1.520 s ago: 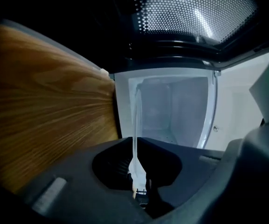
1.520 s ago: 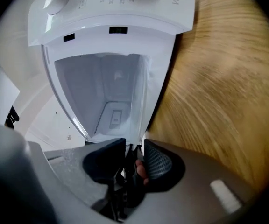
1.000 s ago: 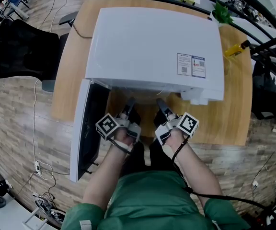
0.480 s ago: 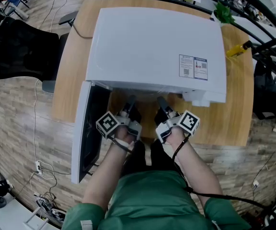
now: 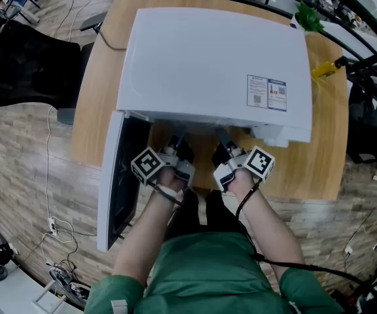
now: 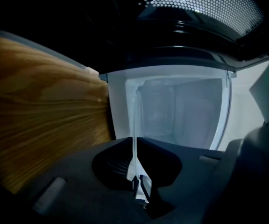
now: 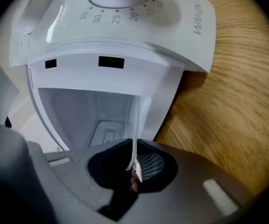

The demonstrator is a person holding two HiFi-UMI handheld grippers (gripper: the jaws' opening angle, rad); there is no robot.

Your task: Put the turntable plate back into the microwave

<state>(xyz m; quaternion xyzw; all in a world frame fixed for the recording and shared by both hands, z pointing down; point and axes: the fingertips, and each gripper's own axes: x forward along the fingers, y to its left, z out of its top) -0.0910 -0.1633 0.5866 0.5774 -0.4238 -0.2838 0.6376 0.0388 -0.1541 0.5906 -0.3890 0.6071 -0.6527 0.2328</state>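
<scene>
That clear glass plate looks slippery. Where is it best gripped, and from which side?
Probably by its thin rim, from its near side, with one gripper towards each end. The glass plate is flat, so only its edge fits between jaws. The left gripper is shut on the rim; the right gripper has just been closing, the rim between its jaws.

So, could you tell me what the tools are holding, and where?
The glass turntable plate, by its rim: the left tool grips one edge, and the right tool, whose jaws have just been closing, pinches another.
</scene>
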